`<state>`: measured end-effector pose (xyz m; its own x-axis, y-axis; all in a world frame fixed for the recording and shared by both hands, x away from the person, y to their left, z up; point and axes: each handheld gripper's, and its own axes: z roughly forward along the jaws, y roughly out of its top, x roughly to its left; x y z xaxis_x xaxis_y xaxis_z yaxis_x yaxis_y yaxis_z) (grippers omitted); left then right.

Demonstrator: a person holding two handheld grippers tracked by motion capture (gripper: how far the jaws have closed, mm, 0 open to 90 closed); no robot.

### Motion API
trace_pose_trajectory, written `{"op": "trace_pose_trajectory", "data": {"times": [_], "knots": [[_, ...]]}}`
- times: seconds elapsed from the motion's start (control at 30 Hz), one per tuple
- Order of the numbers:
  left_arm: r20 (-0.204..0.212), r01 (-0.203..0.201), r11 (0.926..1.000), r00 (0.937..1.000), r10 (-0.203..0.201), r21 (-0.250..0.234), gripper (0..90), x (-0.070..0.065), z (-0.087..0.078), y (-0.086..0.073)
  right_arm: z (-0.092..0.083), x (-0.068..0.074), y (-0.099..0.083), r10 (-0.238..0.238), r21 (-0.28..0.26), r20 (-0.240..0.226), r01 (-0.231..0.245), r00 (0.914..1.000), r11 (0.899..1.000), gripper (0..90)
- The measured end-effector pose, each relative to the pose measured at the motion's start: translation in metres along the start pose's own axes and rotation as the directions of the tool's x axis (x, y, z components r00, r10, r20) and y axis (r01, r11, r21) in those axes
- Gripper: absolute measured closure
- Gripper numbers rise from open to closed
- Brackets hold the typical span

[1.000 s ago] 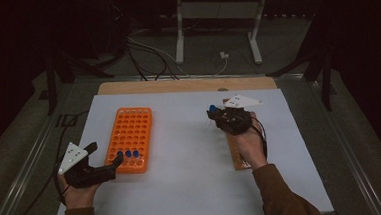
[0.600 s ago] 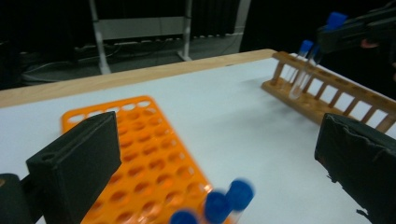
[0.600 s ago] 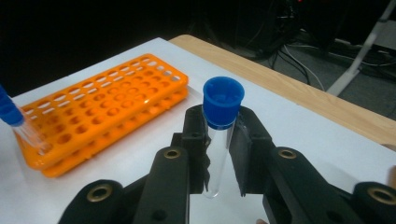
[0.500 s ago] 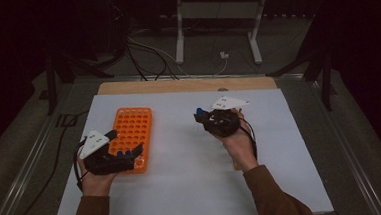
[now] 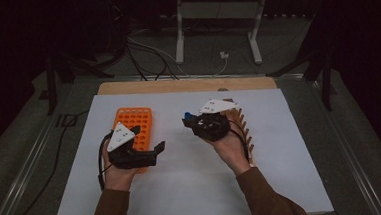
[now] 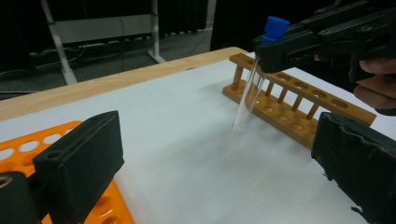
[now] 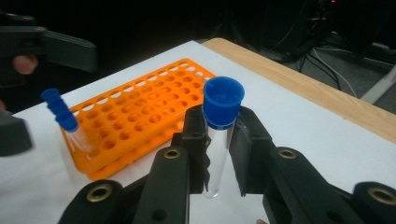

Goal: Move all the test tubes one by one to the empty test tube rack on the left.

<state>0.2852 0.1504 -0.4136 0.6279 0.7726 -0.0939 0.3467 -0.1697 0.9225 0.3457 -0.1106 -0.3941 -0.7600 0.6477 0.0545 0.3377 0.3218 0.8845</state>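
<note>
the white table mat (image 5: 283, 182) carries the orange tube rack (image 5: 138, 121) at left and the wooden tube rack (image 6: 299, 105) at right. the left gripper (image 5: 148, 140) sits over the orange rack's near end, jaws apart with nothing between them. the right gripper (image 5: 192, 121) is above the mat between the two racks, jaws clamped on a clear test tube (image 7: 218, 140) with a blue cap (image 7: 223, 101). three blue-capped tubes (image 7: 60, 112) stand in the orange rack's near end.
</note>
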Motion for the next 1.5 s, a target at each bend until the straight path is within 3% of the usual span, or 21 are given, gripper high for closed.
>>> {"op": "trace_pose_trajectory", "data": {"times": [0.37,0.67,0.9,1.1,1.27,1.5], "knots": [[0.006,-0.048,0.9975,0.9988,0.048,0.051,5.7,-0.016,0.022,0.000,0.007,0.015,0.002,-0.005,0.010,-0.053,0.006,0.9986,1.000,77.2],[-0.004,-0.063,0.9963,0.9980,0.063,0.059,18.0,-0.023,0.036,0.001,0.011,0.022,0.003,0.004,0.008,-0.092,-0.003,0.9958,1.000,77.2],[0.013,-0.100,0.9910,0.9950,0.099,0.089,51.8,-0.025,0.043,-0.001,0.012,0.026,0.004,-0.004,0.009,-0.109,0.005,0.9941,1.000,77.2],[0.027,-0.104,0.9909,0.9944,0.102,0.085,70.8,-0.025,0.043,-0.001,0.013,0.028,0.003,-0.009,0.016,-0.114,0.011,0.9935,1.000,77.2],[0.028,-0.106,0.9910,0.9942,0.104,0.082,77.1,-0.024,0.042,-0.001,0.014,0.028,0.003,-0.008,0.017,-0.116,0.010,0.9932,1.000,77.2],[0.029,-0.106,0.9912,0.9941,0.104,0.079,78.0,-0.024,0.042,-0.001,0.014,0.027,0.003,-0.007,0.018,-0.119,0.009,0.9929,1.000,76.6]]}}
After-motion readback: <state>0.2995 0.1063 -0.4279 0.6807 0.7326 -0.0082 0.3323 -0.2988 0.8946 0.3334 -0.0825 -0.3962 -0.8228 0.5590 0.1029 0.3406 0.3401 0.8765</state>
